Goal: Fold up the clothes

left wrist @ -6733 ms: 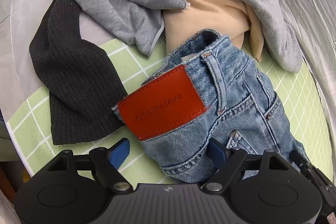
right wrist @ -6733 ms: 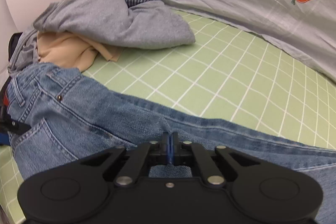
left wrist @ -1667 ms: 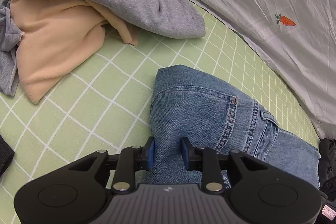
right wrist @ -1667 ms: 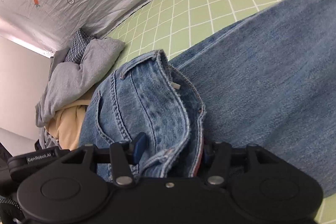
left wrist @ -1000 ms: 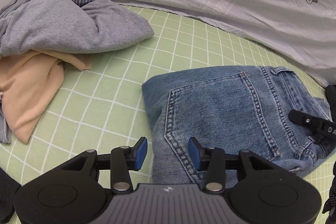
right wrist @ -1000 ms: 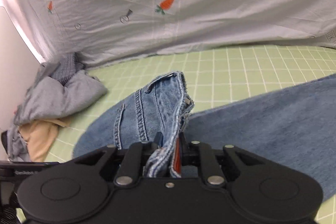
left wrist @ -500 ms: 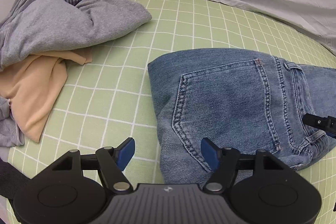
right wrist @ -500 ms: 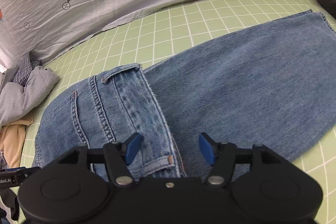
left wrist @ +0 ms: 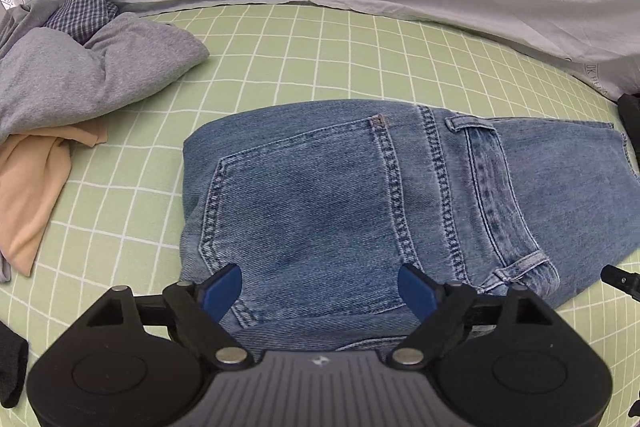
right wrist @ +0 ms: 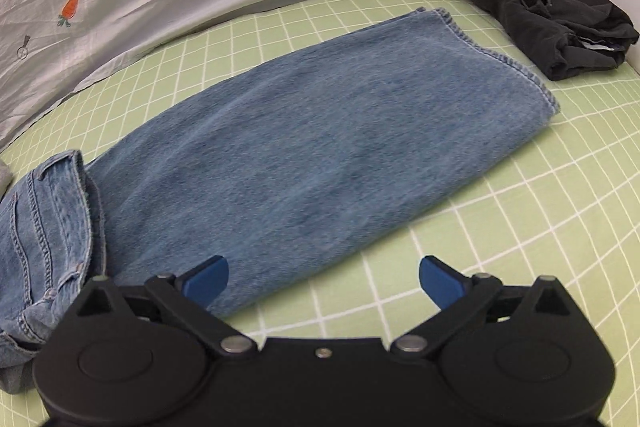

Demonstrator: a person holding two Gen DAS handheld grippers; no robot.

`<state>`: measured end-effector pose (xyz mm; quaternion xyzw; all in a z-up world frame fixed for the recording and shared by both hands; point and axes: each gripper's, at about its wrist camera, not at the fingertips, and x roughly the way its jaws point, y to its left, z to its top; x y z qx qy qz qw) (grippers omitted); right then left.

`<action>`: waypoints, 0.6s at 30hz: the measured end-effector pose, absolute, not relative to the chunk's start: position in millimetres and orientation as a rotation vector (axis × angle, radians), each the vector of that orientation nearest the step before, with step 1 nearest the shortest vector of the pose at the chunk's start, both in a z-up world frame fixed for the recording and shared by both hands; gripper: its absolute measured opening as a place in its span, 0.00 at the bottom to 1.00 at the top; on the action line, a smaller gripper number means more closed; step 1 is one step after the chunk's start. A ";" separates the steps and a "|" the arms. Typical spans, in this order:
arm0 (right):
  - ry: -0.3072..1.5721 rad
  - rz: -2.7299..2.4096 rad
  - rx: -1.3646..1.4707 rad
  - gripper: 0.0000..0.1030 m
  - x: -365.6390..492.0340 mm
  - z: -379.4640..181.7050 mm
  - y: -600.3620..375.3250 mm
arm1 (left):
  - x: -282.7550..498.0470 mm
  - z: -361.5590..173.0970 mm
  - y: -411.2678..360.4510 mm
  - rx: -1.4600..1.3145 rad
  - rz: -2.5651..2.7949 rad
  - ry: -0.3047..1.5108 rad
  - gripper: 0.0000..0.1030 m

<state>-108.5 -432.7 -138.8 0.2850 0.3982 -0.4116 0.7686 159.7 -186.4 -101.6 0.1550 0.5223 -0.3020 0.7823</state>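
Jeans laid out on the green checked sheet, both tongs spread.

The jeans (left wrist: 360, 195) are seen flat on the sheet (left wrist: 304, 59), seat folded over the legs. The left tongs (left wrist: 320, 287) and right tongs (right wrist: 324, 279) have just been opened; nothing is pinched. Grey clothes (left wrist: 80, 75) are heaped nearby.

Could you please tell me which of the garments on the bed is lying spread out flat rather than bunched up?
The blue jeans; the grey top, beige garment and black garment lie crumpled.

Bright, even light, soft shadows, fisheye-bent edges, slight motion blur
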 end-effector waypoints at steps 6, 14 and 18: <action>0.792 -1.007 0.717 1.00 -146.1 -150.8 -497.1 | 158.9 -124.2 -218.1 0.338 -0.627 1.178 0.84; 0.653 -1.182 0.757 1.00 -179.6 -166.8 -572.5 | 170.2 -146.0 -250.9 0.437 -0.567 1.198 0.93; 0.601 -1.202 0.772 1.00 -185.9 -174.5 -600.7 | 171.3 -151.5 -256.8 0.474 -0.549 1.197 1.00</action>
